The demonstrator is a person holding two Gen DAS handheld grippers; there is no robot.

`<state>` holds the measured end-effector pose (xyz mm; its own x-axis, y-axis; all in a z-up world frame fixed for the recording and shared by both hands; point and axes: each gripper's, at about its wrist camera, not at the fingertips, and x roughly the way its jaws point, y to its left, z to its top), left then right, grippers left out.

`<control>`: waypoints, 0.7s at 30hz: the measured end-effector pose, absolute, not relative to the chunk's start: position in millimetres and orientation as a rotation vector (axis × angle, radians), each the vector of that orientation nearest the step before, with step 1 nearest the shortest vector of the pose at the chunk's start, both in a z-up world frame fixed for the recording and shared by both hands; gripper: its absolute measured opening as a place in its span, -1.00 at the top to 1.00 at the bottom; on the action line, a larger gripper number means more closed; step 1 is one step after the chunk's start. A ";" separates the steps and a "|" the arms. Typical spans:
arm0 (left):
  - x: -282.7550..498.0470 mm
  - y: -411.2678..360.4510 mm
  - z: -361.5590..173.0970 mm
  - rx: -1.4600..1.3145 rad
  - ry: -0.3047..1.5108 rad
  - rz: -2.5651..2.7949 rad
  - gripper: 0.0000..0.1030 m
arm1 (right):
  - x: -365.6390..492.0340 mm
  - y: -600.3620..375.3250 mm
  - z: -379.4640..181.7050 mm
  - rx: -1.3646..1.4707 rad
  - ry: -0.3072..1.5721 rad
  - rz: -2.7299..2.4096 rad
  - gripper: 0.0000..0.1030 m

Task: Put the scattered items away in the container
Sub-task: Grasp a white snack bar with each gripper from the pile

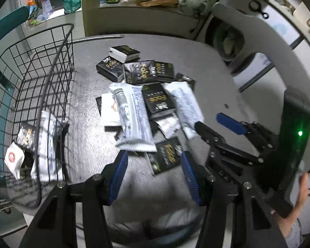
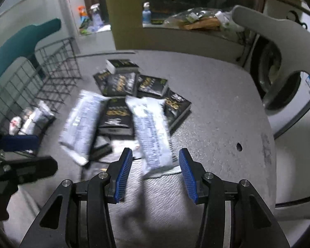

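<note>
On the round grey speckled table (image 1: 206, 66) a heap of small packets lies scattered: glossy black sachets with gold lettering (image 1: 158, 101), a few black boxes with white sides (image 1: 124, 52), and two long white foil pouches printed with fine text, one on the left of the pile (image 1: 132, 117) and one on the right (image 1: 186, 107). The black wire basket (image 1: 41, 78) stands at the left edge of the table and has some items in it: a white pouch (image 1: 49, 144), a black sachet (image 1: 26, 136) and a small white packet with a red mark (image 1: 14, 159). The left gripper (image 1: 154, 165), with blue ribbed pads on black fingers, hangs above the near edge of the heap, jaws apart and nothing between them; a black-and-gold sachet (image 1: 167, 155) lies on the table below the gap. The right gripper (image 2: 156, 167) also stands with its jaws apart, and the near end of the right-hand white pouch (image 2: 153, 132) lies between its pads, though the blur keeps me from saying whether either pad touches it. In the left wrist view that right gripper (image 1: 215, 124) comes in from the right, tips at the pouch's end. A bare hand (image 1: 301, 192) shows behind it. A white washing machine (image 2: 287, 86) stands just past the table.
</note>
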<state>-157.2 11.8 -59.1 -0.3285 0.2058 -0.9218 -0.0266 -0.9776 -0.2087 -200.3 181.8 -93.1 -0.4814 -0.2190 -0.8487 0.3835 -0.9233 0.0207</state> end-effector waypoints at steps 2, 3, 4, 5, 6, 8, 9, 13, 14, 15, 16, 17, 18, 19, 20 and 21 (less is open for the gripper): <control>-166.7 9.0 -71.3 -1.766 -0.218 2.440 -0.15 | -207.2 183.1 -102.4 1.360 0.211 -2.396 0.08; -171.5 7.6 -77.1 -1.779 -0.212 2.437 -0.15 | -209.0 183.7 -106.2 1.364 0.204 -2.383 0.08; -175.3 7.8 -82.5 -1.792 -0.201 2.434 -0.15 | -211.5 184.0 -110.1 1.370 0.206 -2.375 0.08; -178.5 8.4 -87.9 -1.805 -0.188 2.431 -0.15 | -213.2 184.0 -113.6 1.374 0.208 -2.370 0.08; -180.8 9.2 -91.9 -1.815 -0.175 2.432 -0.15 | -215.0 183.8 -116.8 1.376 0.204 -2.361 0.08; -184.6 11.2 -97.9 -1.826 -0.143 2.447 -0.15 | -220.0 183.1 -122.7 1.380 0.193 -2.351 0.08; -186.7 11.7 -100.6 -1.832 -0.138 2.444 -0.15 | -222.5 182.5 -125.2 1.385 0.187 -2.347 0.08; -194.1 12.1 -108.0 -1.844 -0.157 2.426 -0.15 | -230.7 180.0 -133.7 1.398 0.174 -2.332 0.08; -196.4 12.7 -109.0 -1.845 -0.154 2.430 -0.15 | -232.1 179.5 -134.3 1.396 0.171 -2.331 0.08; -198.5 13.0 -110.1 -1.848 -0.155 2.430 -0.15 | -233.5 179.2 -134.8 1.395 0.166 -2.328 0.08; -200.4 12.9 -111.4 -1.852 -0.159 2.427 -0.15 | -234.8 179.1 -135.2 1.395 0.160 -2.325 0.08; -202.4 12.8 -112.9 -1.855 -0.165 2.424 -0.15 | -236.2 179.2 -135.5 1.399 0.151 -2.320 0.08; -203.9 12.5 -113.8 -1.856 -0.168 2.427 -0.15 | -237.4 179.4 -135.8 1.405 0.141 -2.314 0.08; -204.8 11.9 -114.2 -1.857 -0.168 2.430 -0.15 | -238.6 179.7 -136.1 1.410 0.130 -2.310 0.08; -205.2 11.6 -114.5 -1.858 -0.170 2.429 -0.15 | -239.4 180.2 -136.3 1.414 0.119 -2.305 0.11; -205.3 10.9 -114.7 -1.859 -0.177 2.424 -0.15 | -239.7 180.7 -136.4 1.418 0.107 -2.299 0.19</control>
<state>-205.3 10.9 -114.7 -0.2597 0.1353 -0.9562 0.0052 -0.9899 -0.1415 -239.7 180.7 -136.4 -0.3815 -0.3212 -0.8668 0.4005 -0.9026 0.1582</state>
